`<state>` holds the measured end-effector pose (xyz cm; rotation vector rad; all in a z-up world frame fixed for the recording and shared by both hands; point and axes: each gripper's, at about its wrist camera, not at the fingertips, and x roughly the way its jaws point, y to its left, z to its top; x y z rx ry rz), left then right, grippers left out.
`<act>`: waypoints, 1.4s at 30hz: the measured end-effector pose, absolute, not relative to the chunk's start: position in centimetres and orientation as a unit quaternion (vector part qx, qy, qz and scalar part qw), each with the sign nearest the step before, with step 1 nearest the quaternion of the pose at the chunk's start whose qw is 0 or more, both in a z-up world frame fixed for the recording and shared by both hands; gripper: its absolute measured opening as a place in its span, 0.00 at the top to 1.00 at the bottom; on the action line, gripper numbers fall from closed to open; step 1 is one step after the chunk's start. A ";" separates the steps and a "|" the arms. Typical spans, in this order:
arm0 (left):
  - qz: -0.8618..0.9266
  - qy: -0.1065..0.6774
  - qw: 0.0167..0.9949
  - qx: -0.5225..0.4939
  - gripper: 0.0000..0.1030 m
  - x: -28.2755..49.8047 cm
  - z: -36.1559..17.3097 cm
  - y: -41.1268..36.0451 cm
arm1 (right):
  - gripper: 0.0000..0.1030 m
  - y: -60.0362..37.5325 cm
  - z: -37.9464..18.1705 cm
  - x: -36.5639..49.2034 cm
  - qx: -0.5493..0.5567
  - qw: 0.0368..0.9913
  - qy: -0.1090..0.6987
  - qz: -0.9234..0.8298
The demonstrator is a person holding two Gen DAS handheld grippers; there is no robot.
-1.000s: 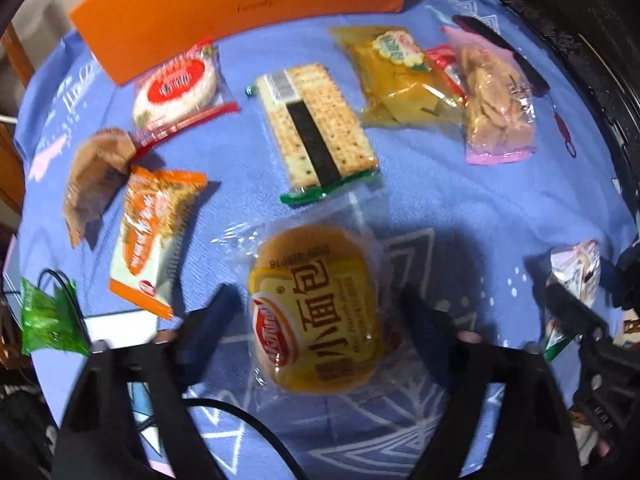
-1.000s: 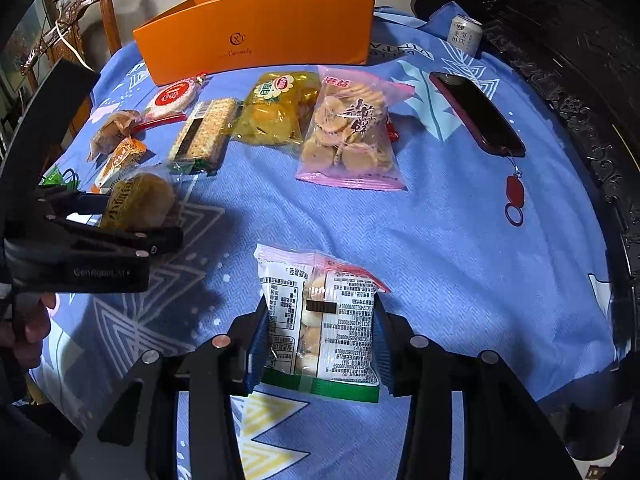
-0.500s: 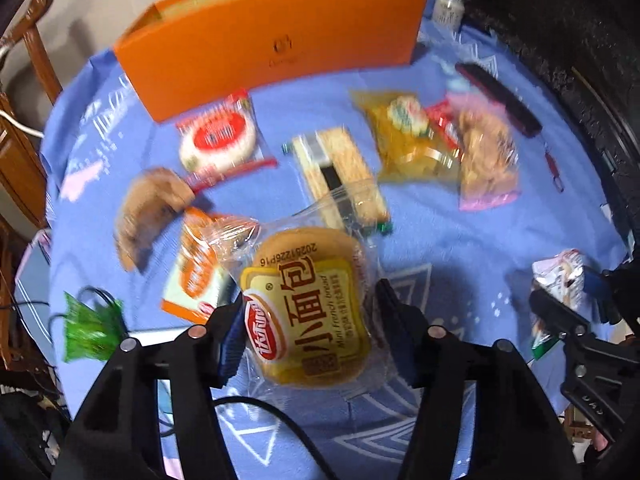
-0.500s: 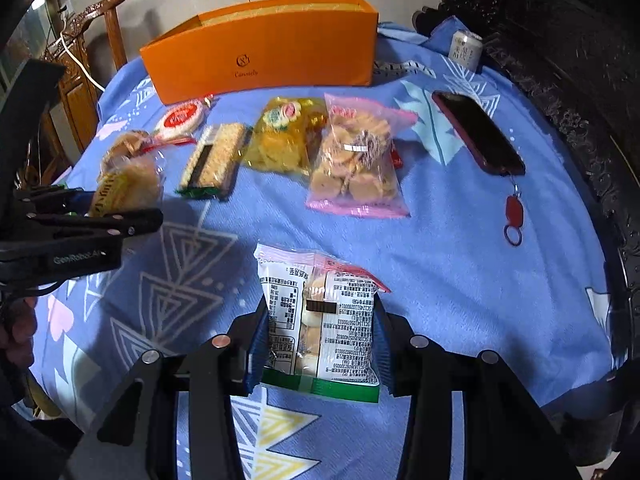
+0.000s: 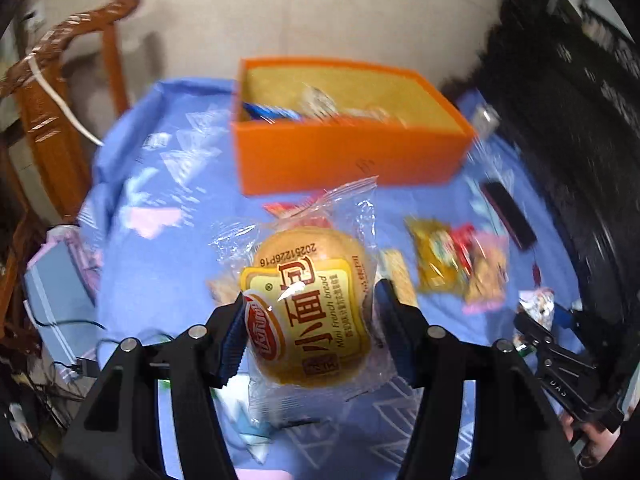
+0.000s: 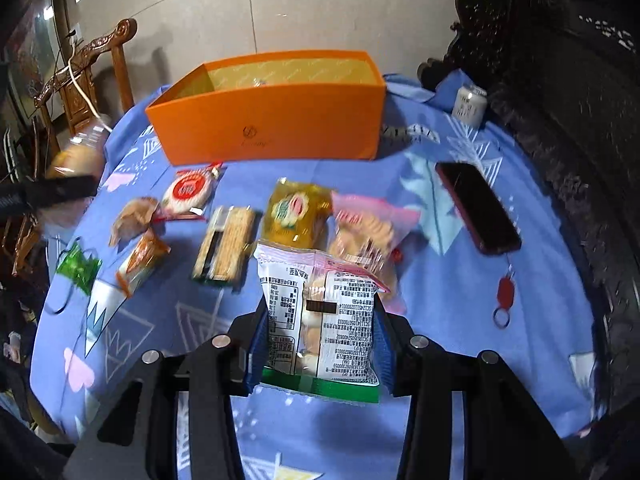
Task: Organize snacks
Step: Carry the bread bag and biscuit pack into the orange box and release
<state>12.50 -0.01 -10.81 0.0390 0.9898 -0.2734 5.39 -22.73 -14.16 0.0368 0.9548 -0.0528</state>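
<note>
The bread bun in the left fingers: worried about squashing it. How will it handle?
The bread bun looks puffy, so probably light and crushable. Its glossy loose wrapper may slip in the left gripper. Being round, it could roll if dropped.

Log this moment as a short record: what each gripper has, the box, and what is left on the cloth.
left gripper: shut on mini French bread pack, lifted off the cloth
right gripper: shut on white-and-green snack pack
orange box: open-topped, some packets inside
blue tablecloth: several snack packs lying loose
non-snacks: phone, small can
</note>
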 end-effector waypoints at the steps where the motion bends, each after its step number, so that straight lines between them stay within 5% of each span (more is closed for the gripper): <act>1: -0.125 0.469 0.874 0.015 0.44 13.0 -10.2 0.7 | 0.56 -23.0 -14.0 5.8 0.016 0.888 0.458 -0.027; 18: -0.132 0.398 0.907 0.033 0.44 26.9 -1.6 -2.5 | 0.56 -22.3 -2.1 20.2 -0.003 0.941 0.337 0.025; 29: -0.125 0.413 0.900 0.058 0.43 35.3 -2.7 -5.2 | 0.54 -22.5 -1.9 29.6 -0.006 0.940 0.339 0.029; 30: -0.122 0.415 0.900 0.057 0.33 36.0 -2.9 -5.3 | 0.48 -22.6 -2.3 30.4 0.000 0.939 0.342 0.028; 31: -0.116 0.416 0.900 0.056 0.13 36.5 -3.1 -5.4 | 0.24 -22.6 -2.5 31.0 0.005 0.937 0.347 0.028; 33: -0.090 0.412 0.905 0.054 0.04 36.9 -3.2 -5.2 | 0.04 -22.5 -2.8 31.8 0.007 0.937 0.348 0.010; 42: -0.077 0.425 0.901 0.044 0.04 36.1 -3.5 -4.2 | 0.03 -21.9 -3.7 30.2 0.019 0.929 0.370 0.009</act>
